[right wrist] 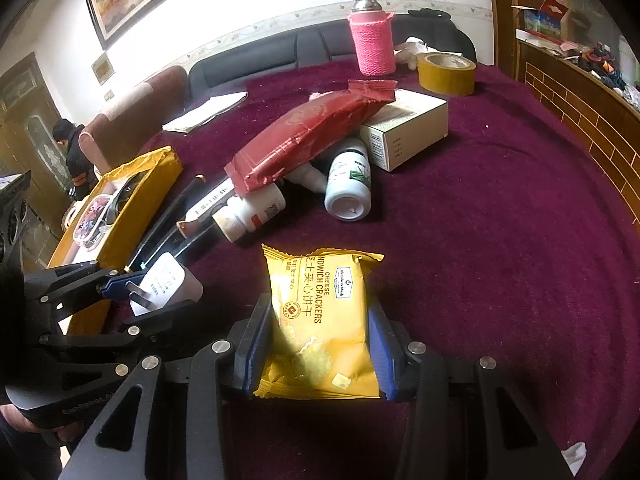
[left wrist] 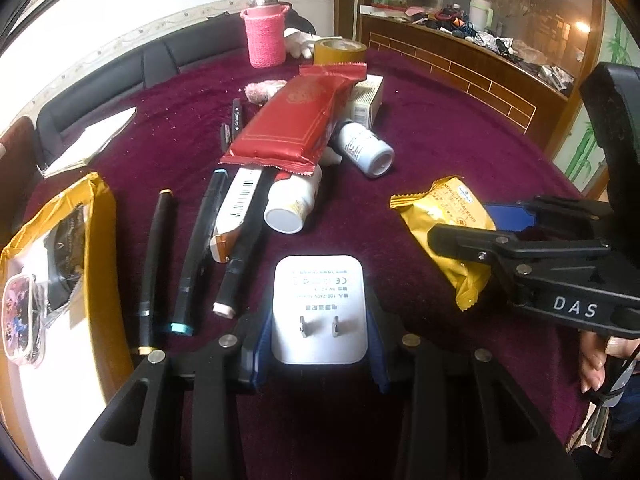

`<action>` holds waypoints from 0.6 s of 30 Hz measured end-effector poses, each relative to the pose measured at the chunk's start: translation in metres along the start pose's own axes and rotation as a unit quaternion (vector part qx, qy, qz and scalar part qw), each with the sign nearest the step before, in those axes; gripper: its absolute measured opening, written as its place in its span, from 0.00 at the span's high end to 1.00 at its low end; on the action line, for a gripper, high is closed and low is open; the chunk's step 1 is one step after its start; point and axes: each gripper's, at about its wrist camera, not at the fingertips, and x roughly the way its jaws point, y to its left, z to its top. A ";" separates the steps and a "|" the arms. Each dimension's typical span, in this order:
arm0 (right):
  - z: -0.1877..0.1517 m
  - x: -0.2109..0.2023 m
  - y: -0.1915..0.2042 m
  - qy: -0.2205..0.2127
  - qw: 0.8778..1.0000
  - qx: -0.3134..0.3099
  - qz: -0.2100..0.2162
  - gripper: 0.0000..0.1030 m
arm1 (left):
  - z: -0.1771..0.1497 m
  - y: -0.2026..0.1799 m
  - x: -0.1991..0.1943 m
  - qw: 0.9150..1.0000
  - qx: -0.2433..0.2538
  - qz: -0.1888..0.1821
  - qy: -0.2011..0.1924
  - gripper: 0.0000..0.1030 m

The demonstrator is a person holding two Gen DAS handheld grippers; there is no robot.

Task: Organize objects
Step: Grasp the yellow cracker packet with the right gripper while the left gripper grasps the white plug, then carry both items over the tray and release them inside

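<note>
Task barely under way, as I judge it. Most of the clutter sits in one heap mid-desk: red snack packet (left wrist: 298, 116) lying across two white pill bottles (left wrist: 366, 150), a white carton (right wrist: 404, 128), a barcoded tube (left wrist: 236, 204) and several black pens (left wrist: 154, 264). Only the yellow tray (left wrist: 100, 248) at the desk's left edge has things in it, a small clear case and something dark; that looks like the sorted part. Pink-sleeved flask (right wrist: 372, 40) and tape roll (right wrist: 446, 72) stand at the far edge, untouched. A paper pad (left wrist: 90, 140) lies at the far left.

My left hand-held gripper (left wrist: 318, 350) is clamped on the white plug adapter (left wrist: 318, 304), blue pads pressing both its sides, prongs facing the camera. Adapter sits near the desk's near edge, just beside the pen ends, and close to the tray in the right wrist view.

My right hand-held gripper (right wrist: 320, 360) is closed on the yellow cheese cracker packet (right wrist: 320, 320), pads squeezing its lower half, the top end sticking out forward. Packet is toward the near edge, well apart from the heap.

Left to do: both held items need placing, then the whole heap.
</note>
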 end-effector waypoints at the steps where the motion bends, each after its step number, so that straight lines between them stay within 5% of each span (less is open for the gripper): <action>1: 0.000 -0.001 0.000 0.000 1.000 -0.001 0.001 0.53 | -0.001 0.000 -0.003 1.000 0.000 0.001 -0.002 0.63; 18: 0.003 -0.027 0.050 -0.024 0.999 -0.033 0.014 0.53 | -0.021 0.026 -0.057 0.998 -0.027 0.002 -0.051 0.63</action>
